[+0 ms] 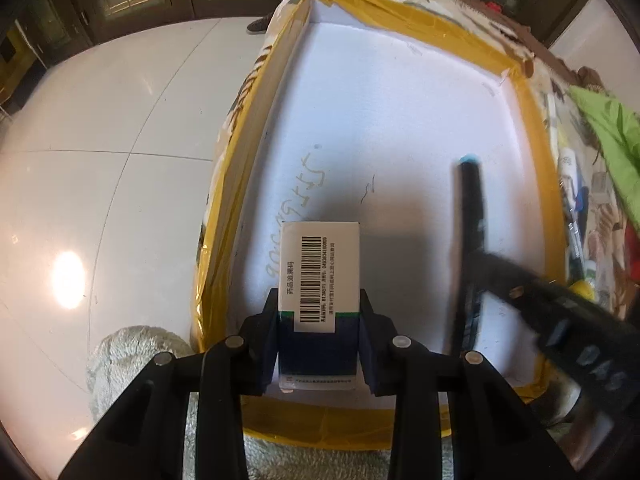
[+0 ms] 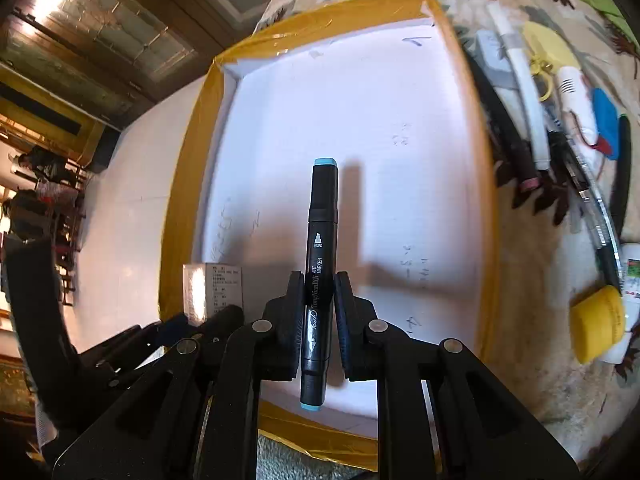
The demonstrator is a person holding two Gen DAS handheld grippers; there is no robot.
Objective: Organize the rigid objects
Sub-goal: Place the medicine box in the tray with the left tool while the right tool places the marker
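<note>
My left gripper (image 1: 319, 312) is shut on a white and blue medicine box (image 1: 318, 280) with a barcode, held over the near left part of a white foam tray (image 1: 400, 100) with yellow-taped rims. My right gripper (image 2: 319, 304) is shut on a black art marker (image 2: 320, 264) with light blue ends, held over the tray's (image 2: 360, 100) near middle. The marker (image 1: 470, 220) and right gripper also show, blurred, in the left wrist view. The box (image 2: 212, 288) and left gripper show at lower left in the right wrist view.
The tray lies on a leaf-patterned cloth (image 2: 520, 360). Right of the tray lie several pens, a yellow cap (image 2: 596, 320), a blue item (image 2: 604, 124) and white tubes. A green cloth (image 1: 612, 140) lies at far right. White tiled floor (image 1: 100, 160) is to the left.
</note>
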